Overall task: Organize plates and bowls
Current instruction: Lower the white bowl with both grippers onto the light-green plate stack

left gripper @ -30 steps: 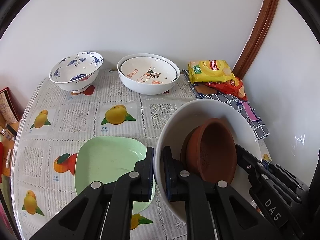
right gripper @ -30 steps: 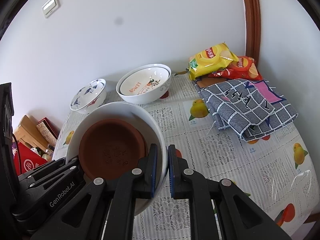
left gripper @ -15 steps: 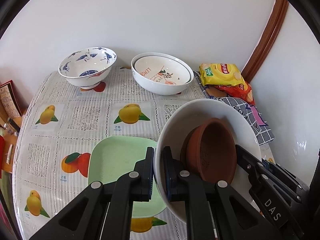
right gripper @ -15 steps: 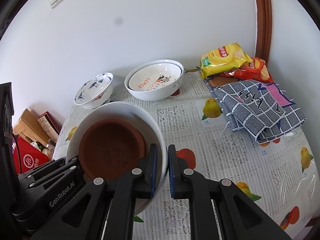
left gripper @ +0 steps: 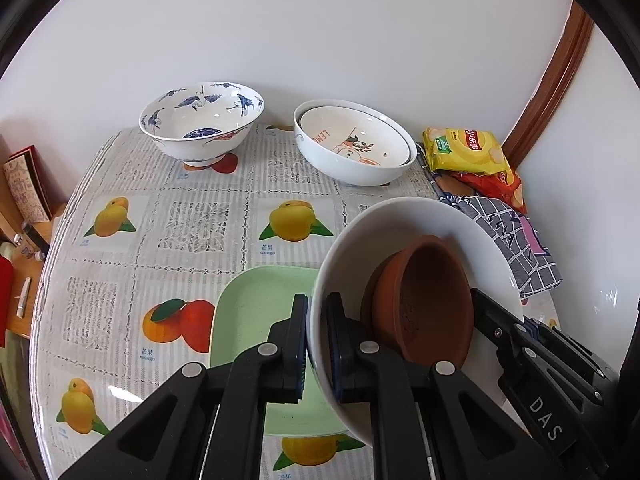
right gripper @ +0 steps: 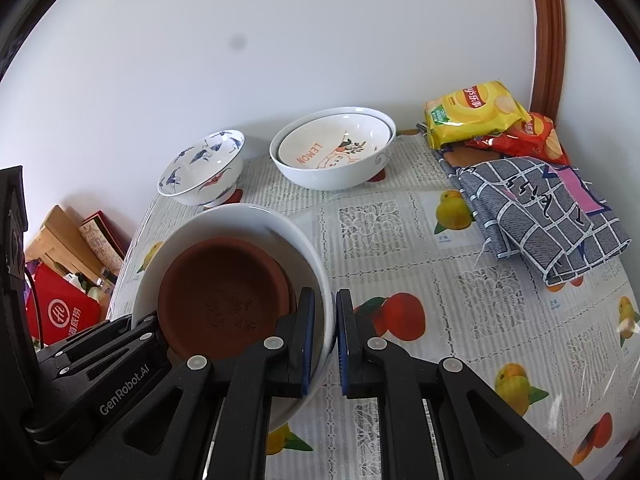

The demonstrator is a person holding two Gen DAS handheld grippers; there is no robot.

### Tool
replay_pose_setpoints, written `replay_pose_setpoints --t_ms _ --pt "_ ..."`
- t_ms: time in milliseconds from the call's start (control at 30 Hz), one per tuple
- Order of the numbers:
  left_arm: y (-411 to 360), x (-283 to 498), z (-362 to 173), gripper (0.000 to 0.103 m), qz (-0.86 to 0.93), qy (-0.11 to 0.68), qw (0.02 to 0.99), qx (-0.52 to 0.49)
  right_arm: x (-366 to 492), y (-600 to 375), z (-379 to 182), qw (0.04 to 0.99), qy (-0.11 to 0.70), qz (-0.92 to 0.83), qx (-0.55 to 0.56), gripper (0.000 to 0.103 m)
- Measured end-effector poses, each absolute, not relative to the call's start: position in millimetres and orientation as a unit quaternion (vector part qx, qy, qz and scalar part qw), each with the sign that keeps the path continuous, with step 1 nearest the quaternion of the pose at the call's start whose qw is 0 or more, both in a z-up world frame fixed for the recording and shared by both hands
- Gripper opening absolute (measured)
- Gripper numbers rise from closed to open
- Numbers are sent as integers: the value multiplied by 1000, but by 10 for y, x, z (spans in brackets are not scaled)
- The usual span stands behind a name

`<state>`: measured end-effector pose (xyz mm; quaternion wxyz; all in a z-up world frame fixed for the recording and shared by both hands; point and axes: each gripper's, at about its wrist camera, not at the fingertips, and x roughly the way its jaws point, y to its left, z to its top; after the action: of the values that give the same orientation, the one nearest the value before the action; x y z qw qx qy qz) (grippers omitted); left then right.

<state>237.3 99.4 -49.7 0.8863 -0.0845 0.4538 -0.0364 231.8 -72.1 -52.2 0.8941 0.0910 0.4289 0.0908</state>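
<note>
Brown dishes (left gripper: 424, 304) sit nested in a white bowl (left gripper: 416, 224) held tilted above the green plate (left gripper: 256, 300) on the fruit-print tablecloth (left gripper: 192, 224), its rim clamped by left gripper (left gripper: 317, 344) and right gripper (right gripper: 325, 344).

Bright even daylight filling both views, sharp focus throughout, fisheye bending and black vignetting at edges, glare glinting on tablecloth (right gripper: 624, 330) right of the tongs.
</note>
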Motion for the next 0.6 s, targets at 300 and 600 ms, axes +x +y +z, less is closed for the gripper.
replay_pose_setpoints --t_ms 300,600 --pt "1152 2402 -634 10 -26 464 881 -92 2373 -557 -641 888 440 100 83 10" --pt "1287 2425 -815 10 -18 477 873 -103 2418 -426 -812 880 457 105 78 10"
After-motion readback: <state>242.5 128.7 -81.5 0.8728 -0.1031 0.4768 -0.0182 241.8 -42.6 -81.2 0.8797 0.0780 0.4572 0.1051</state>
